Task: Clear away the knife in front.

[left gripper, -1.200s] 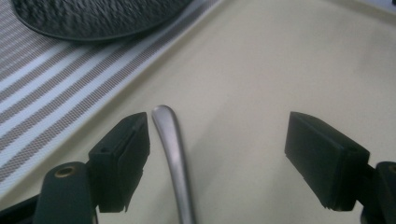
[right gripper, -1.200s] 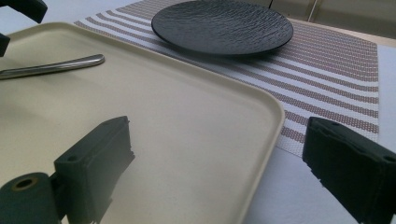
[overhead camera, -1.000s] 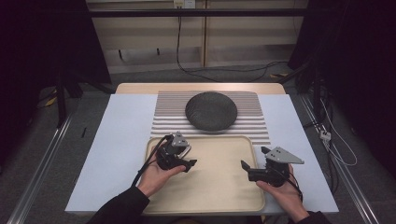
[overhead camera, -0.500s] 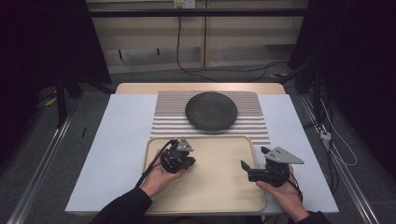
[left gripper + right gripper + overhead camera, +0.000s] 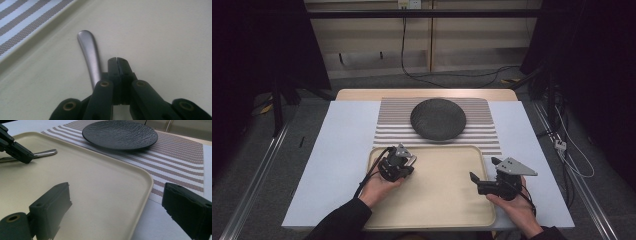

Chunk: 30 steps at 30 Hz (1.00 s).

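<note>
Tray (image 5: 447, 200) mostly bare; metal handle (image 5: 90, 55) near far rim.

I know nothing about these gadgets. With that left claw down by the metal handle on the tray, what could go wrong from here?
The left gripper has its jaws closed together beside the metal handle, not around it, so a lift now would probably leave the handle on the tray.

The handle lies flat on the smooth tray near its rim; nudging it could slide it away.

The right gripper hangs open over the tray's right edge; a careless move could bump the tray toward the black plate.
</note>
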Each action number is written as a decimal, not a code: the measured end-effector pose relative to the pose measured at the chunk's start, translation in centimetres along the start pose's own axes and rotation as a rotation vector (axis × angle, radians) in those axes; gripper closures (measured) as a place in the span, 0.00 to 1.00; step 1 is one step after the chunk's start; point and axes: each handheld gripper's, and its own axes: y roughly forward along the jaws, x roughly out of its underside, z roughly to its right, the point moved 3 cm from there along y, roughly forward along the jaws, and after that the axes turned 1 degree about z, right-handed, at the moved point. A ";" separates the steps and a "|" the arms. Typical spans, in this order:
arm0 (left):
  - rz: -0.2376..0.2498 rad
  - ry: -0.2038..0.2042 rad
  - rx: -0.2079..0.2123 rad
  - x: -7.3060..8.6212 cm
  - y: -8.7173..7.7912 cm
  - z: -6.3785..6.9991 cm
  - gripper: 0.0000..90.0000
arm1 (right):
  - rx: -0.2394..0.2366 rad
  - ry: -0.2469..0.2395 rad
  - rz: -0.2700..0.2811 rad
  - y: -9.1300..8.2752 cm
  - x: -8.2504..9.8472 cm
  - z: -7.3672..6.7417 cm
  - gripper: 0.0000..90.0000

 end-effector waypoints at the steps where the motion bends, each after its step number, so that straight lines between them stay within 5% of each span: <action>1: -0.002 -0.002 -0.001 0.0 0.0 0.0 1.00 | 0.000 0.000 0.000 0.0 0.0 0.0 0.09; 8: -0.010 -0.009 -0.034 0.2 -0.3 -0.4 1.00 | 0.000 0.001 0.001 -0.1 0.0 0.0 0.09; 9: 0.001 -0.016 -0.010 0.3 -0.3 -0.6 1.00 | -0.001 0.002 0.001 -0.1 0.0 0.0 0.09; 30: -0.018 -0.037 -0.044 2.3 -2.1 -2.7 1.00 | -0.004 0.001 0.002 -0.2 0.0 -0.1 0.09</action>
